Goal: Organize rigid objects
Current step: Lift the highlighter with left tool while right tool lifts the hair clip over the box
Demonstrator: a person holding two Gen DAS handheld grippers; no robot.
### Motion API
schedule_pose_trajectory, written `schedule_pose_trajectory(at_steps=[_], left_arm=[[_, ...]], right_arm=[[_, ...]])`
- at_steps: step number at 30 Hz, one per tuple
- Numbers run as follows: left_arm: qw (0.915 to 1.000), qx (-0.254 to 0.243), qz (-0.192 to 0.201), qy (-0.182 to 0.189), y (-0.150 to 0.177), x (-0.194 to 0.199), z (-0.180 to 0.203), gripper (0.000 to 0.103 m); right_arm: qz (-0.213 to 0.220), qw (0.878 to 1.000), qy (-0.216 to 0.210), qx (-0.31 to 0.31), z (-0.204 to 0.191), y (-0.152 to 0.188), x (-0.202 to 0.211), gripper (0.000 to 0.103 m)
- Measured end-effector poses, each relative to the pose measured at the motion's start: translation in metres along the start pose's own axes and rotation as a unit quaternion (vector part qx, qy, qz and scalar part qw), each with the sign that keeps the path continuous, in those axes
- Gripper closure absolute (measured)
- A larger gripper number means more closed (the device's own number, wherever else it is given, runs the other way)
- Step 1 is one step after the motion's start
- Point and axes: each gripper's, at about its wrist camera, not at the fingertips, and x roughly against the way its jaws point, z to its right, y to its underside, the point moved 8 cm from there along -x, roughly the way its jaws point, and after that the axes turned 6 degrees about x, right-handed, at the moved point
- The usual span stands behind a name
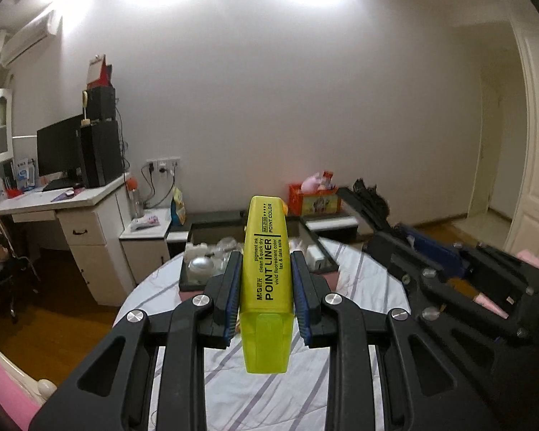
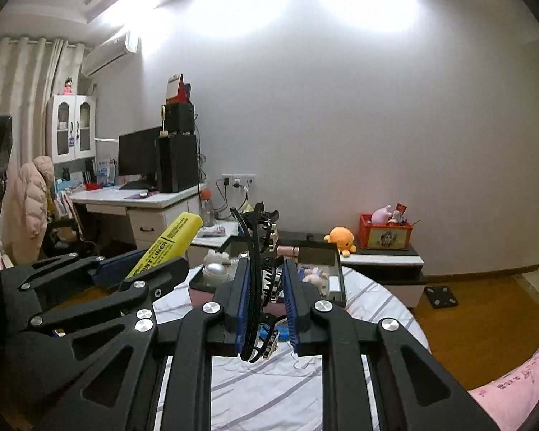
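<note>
Left tool (image 1: 266,287): pinched on a yellow highlighter (image 1: 267,280), pads pressed to its two flat sides; held up in the air above the table (image 1: 370,280).
Highlighter: long axis ran forward along the fingers, cap end toward the camera, the far end pointing out past the fingertips toward the tray (image 1: 255,248).
Tray: a dark, low-walled tray on the striped cloth of the table, straight ahead of and below the left tool; small pale items lay inside, too blurred to name.
Right tool (image 2: 266,294): closed on a black hair clip (image 2: 260,273), which stood on edge between the blue pads, its curved length running forward and upward.
Relation that matters: both tools faced the same tray from the near side, left tool to the left, right tool just beside it; I judged neither clearly nearer.
Likely next need: lower each item forward and down into the tray, keeping the long axis in line with an open compartment.
</note>
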Motion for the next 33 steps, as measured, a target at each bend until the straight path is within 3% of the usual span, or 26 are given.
schedule_pose_trajectory(at_steps=[9, 20, 28, 33], left_arm=[[0.9991, -0.011, 0.035, -0.020, -0.015, 0.022, 0.001, 0.076], [0.9979, -0.023, 0.053, -0.030, -0.026, 0.024, 0.003, 0.076], [0.9965, -0.039, 0.064, -0.038, -0.042, 0.001, 0.002, 0.076], [0.9964, -0.047, 0.050, -0.049, -0.046, -0.040, -0.004, 0.076]], right_arm=[[0.031, 0.999, 0.019, 0.007, -0.003, -0.018, 0.016, 0.085], [0.036, 0.999, 0.016, 0.009, -0.005, -0.027, 0.010, 0.085], [0.046, 0.999, 0.015, 0.013, -0.001, -0.037, -0.009, 0.085], [0.041, 0.999, 0.011, 0.015, 0.005, -0.040, -0.040, 0.085]])
